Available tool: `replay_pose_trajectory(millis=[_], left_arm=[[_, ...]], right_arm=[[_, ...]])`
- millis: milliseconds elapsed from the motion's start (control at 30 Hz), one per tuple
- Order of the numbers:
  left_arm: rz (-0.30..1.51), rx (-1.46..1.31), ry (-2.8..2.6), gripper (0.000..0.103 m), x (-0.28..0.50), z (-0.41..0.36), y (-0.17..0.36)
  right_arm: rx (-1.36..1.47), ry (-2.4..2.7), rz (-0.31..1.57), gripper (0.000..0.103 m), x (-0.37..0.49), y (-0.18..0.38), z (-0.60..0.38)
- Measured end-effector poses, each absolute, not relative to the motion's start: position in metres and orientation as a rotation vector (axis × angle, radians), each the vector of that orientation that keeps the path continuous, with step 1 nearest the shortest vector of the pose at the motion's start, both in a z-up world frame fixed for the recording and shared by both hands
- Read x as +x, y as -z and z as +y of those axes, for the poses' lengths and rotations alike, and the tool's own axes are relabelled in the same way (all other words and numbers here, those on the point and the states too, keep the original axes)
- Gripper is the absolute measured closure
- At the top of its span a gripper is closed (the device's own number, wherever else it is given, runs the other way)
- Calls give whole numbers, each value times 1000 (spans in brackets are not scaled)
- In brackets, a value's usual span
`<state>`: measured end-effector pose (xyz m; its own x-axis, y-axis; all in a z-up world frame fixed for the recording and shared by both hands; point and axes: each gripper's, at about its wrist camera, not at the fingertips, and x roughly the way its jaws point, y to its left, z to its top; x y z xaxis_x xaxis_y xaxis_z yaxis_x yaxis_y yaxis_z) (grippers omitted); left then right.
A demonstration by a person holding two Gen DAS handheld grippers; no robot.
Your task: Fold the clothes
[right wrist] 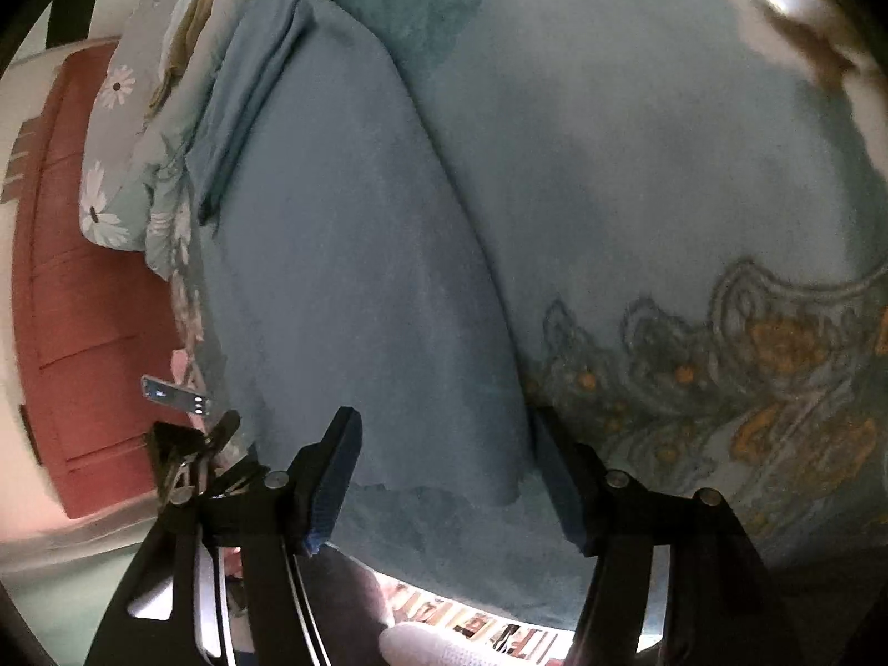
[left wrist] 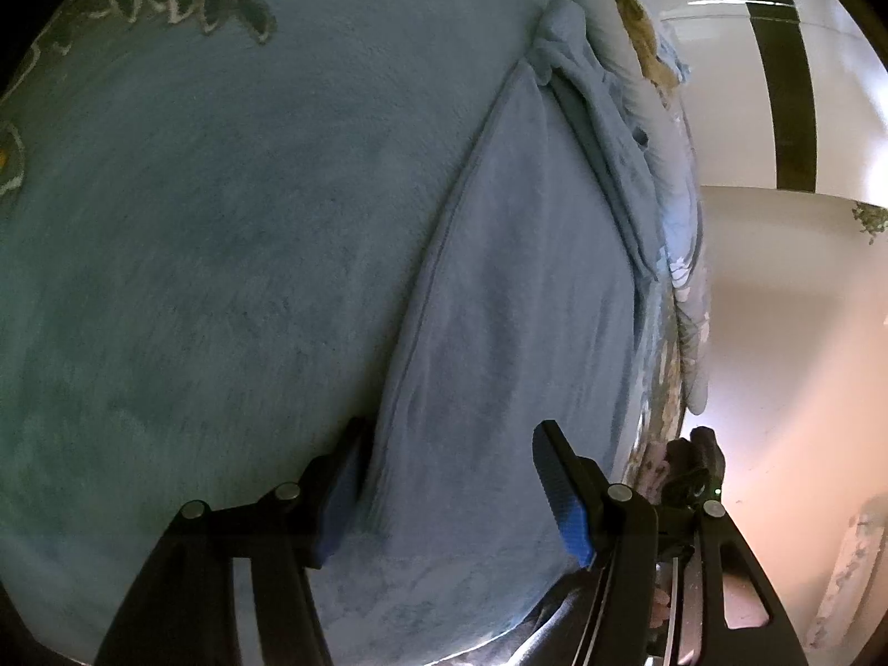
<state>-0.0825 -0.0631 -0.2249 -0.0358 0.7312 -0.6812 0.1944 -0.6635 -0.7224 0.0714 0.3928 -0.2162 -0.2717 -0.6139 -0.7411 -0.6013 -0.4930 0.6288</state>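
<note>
A blue-grey garment [left wrist: 499,277] lies flat as a long folded strip on a teal blanket [left wrist: 194,222], its far end bunched up. My left gripper [left wrist: 452,433] hangs open over the near end. Its left finger [left wrist: 344,477] is at the strip's left edge and the right finger [left wrist: 560,488] stands above the cloth. In the right wrist view the same garment [right wrist: 344,250] runs away from me. Its near hem lies flat between the wide-apart fingers of my right gripper [right wrist: 447,416], which is open and grips nothing.
The blanket [right wrist: 638,166] has an orange and grey floral border [right wrist: 777,388]. A daisy-print quilt [right wrist: 111,166] lies along the bed's edge. Beyond it stands a red-brown cabinet [right wrist: 83,305]. A pale floor [left wrist: 777,305] lies beside the bed. A white shoe tip [right wrist: 433,649] shows below.
</note>
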Motion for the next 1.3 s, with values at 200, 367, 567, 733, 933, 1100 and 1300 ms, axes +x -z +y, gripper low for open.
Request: replay_pose_trajectory(millis=[200, 367, 567, 733, 933, 1100, 1300], left_arm=[[-1042, -1813, -1741, 39, -81, -69, 226], [-1090, -1806, -1731, 39, -78, -69, 226], [-1146, -1796, -1725, 41, -74, -73, 228], [-1112, -1795, -1753, 44, -73, -67, 225], [-1084, -1804, -1776, 46, -74, -64, 225], [-1008, -1837, -1821, 69, -73, -61, 225], [-921, -1850, -1883, 96, -70, -60, 220]], right_arm=[[1702, 1905, -1745, 52, 81, 213, 401], [1537, 1869, -1784, 53, 82, 208, 396], [1673, 1891, -1769, 58, 77, 216, 388], [1779, 1935, -1770, 76, 91, 221, 400], [1846, 1934, -1780, 91, 88, 227, 394], [1867, 1928, -1733, 95, 90, 226, 396], [1778, 1993, -1767, 98, 99, 213, 407]])
